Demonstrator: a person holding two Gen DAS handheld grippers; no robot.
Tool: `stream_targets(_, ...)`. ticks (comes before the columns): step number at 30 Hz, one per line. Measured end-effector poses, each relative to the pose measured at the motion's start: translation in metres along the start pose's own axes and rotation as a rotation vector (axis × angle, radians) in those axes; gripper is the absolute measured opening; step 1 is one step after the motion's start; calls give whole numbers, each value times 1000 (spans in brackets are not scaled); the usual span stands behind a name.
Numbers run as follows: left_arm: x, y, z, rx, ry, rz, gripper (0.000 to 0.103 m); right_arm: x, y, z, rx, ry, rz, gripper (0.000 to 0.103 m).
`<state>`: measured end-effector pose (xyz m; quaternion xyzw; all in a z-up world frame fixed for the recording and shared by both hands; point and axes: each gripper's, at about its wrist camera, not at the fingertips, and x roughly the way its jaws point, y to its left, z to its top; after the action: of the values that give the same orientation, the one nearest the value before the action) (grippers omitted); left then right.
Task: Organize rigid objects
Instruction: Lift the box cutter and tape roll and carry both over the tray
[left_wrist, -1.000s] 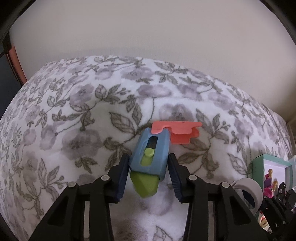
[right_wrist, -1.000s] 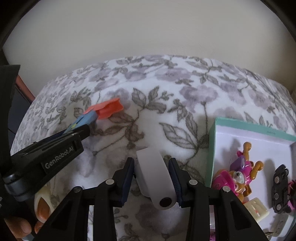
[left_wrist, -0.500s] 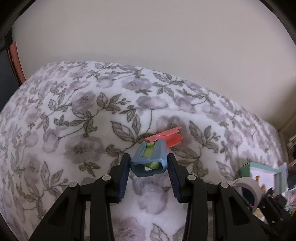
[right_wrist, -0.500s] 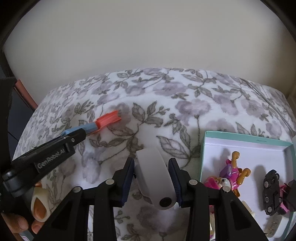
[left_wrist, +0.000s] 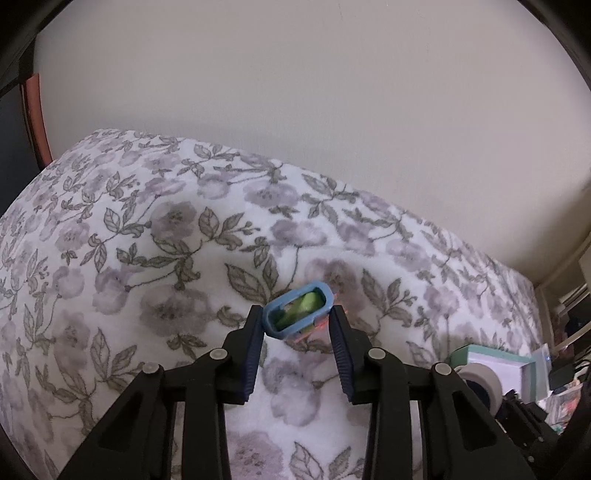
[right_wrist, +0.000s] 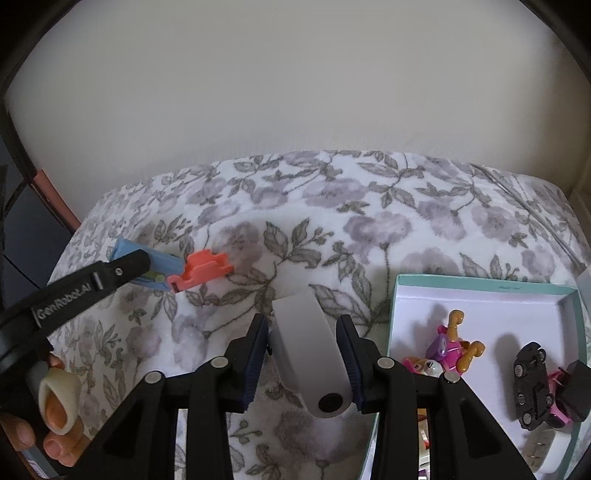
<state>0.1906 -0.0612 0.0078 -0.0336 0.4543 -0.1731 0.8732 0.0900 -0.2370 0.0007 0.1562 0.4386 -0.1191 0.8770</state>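
A blue toy (left_wrist: 320, 292) with a green slider and an orange end piece (right_wrist: 199, 271) hangs just above the floral bedspread (left_wrist: 147, 280). My left gripper (left_wrist: 296, 314) has it between the pads, jaws still closing on its sides; I see it end-on. My right gripper (right_wrist: 303, 325) is shut on a pale grey oblong device (right_wrist: 310, 343) with a dark round end, held above the bedspread beside a teal-rimmed box (right_wrist: 480, 282). From the right wrist view the left gripper's finger (right_wrist: 122, 267) covers part of the blue toy (right_wrist: 166, 264).
The box holds a pink figure (right_wrist: 443, 350), a black toy car (right_wrist: 530, 384) and other small pieces. A person's hand (right_wrist: 55, 410) grips the left tool at lower left. A pale wall stands behind the bed. Dark furniture edges lie far left.
The left gripper has lifted the blue toy off the bedspread and tipped it, so its open end now faces the camera. The right gripper has risen slightly with the grey device.
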Motion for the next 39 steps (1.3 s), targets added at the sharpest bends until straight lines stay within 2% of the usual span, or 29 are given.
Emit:
stream_targets(1,-3,0,1,-1,-7,-6,17,-1,0,0,0,-2,1,41)
stream_targets(10,-5,3,2,-24,0,-20,19,-1,-1,0,-1,3,3,41)
stream_targets(20,-52,-6,13,-3,-106,-32,19,-23,-3,4,-3,-30,10,40)
stream_targets(27,-100,-30,14,28,-136,-56,19,-73,-8,10,16,-71,-2,41)
stream_targets(31,-134,-52,9,48,-151,-97,19,-109,-14,8,37,-87,-11,41)
stream_targets(36,-173,-84,-6,96,-187,-135,19,-151,-23,-2,43,-113,-65,41)
stream_targets(39,-184,-101,-20,143,-190,-142,19,-170,-32,-14,39,-115,-110,41)
